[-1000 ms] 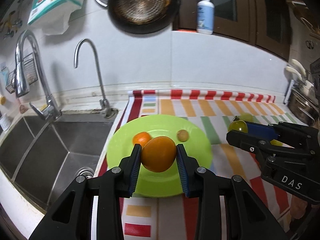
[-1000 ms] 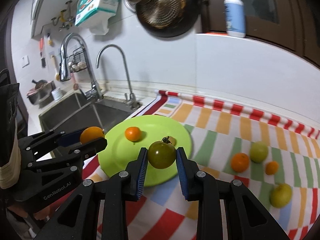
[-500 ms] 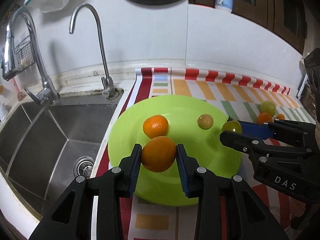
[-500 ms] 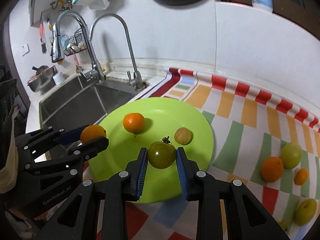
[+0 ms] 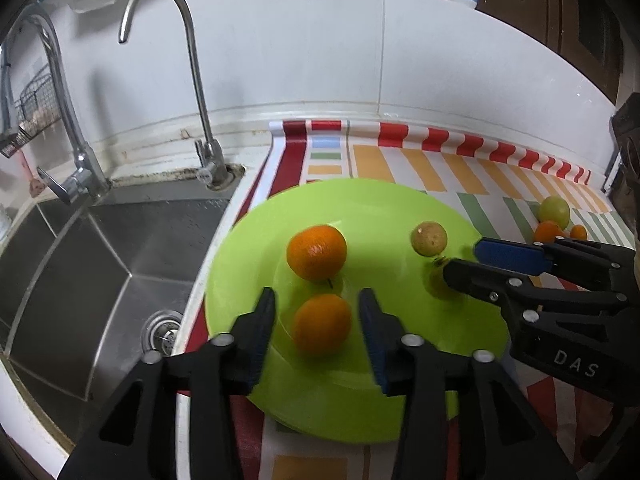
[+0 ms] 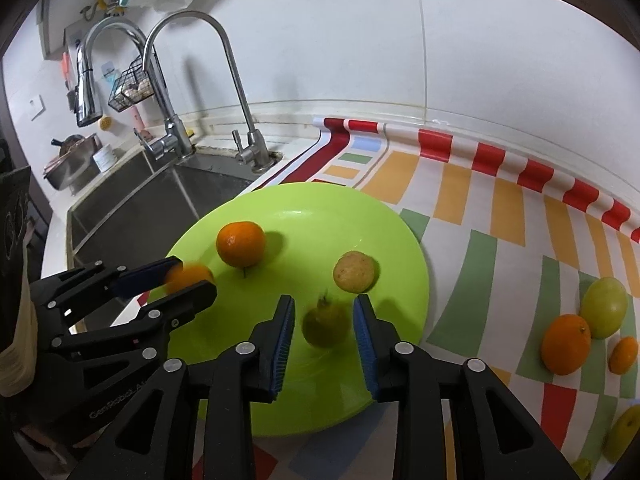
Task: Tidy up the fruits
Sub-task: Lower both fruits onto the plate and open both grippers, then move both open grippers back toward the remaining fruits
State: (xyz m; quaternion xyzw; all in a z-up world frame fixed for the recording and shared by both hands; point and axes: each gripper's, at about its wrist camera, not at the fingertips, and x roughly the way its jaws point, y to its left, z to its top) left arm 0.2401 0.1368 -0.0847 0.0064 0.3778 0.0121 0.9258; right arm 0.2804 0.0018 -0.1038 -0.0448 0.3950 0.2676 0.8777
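Release onto the green plate (image 5: 400, 208) is the step in hand. At the lower centre of the left wrist view, the left gripper (image 5: 316, 320) is seen opening, a gap showing on each side of the orange (image 5: 322, 329) between its pads, which sits on or just above the plate. At the lower centre of the right wrist view, the right gripper (image 6: 324, 326) is likewise opening around a blurred green tomato (image 6: 326, 326). Withdrawal is called for next, then the loose fruits (image 6: 592, 328) at right of frame.
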